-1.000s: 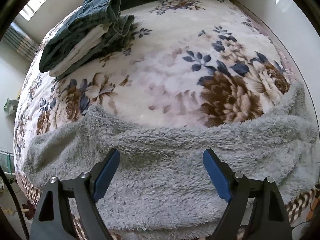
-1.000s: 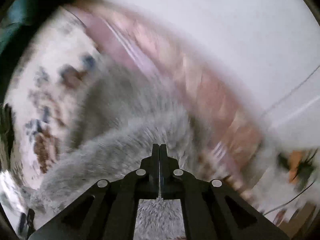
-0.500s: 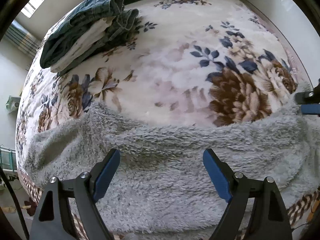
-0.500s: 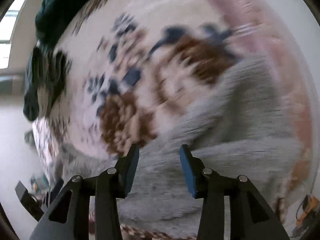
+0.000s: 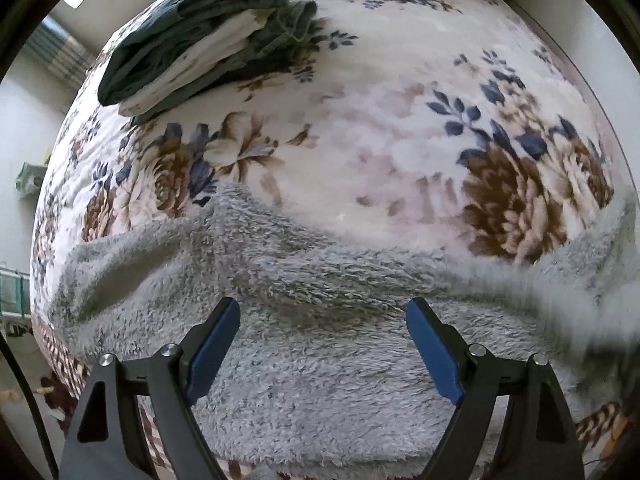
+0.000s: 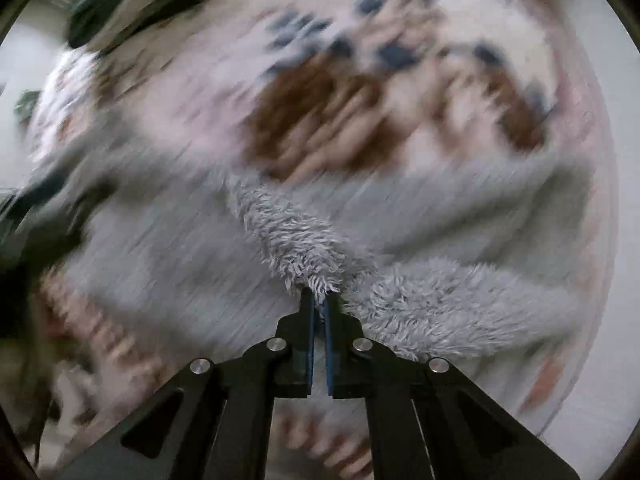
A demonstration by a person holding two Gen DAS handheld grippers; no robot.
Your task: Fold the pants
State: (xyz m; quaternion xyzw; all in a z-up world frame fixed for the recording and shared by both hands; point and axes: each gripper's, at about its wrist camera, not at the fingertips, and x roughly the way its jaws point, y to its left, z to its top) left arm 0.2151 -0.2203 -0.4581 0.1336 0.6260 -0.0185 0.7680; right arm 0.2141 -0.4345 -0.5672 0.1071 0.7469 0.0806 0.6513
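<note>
Grey fleece pants (image 5: 320, 344) lie across the near edge of a bed with a floral blanket (image 5: 360, 128). My left gripper (image 5: 322, 312) is open and empty, hovering just above the middle of the pants. My right gripper (image 6: 319, 298) is shut on a pinched fold of the grey pants (image 6: 296, 244) and lifts it; the right wrist view is blurred by motion. The right end of the pants shows smeared and raised in the left wrist view (image 5: 560, 296).
A stack of folded dark green and white clothes (image 5: 200, 36) sits at the far left of the bed. White walls (image 5: 568, 20) border the bed on the far and right sides. The floor (image 5: 24, 392) lies below the bed's near left edge.
My right gripper went from open to shut on the pants' right end and is pulling it up and leftward. The pants have wrinkled at the left. My left gripper stays open in place.
</note>
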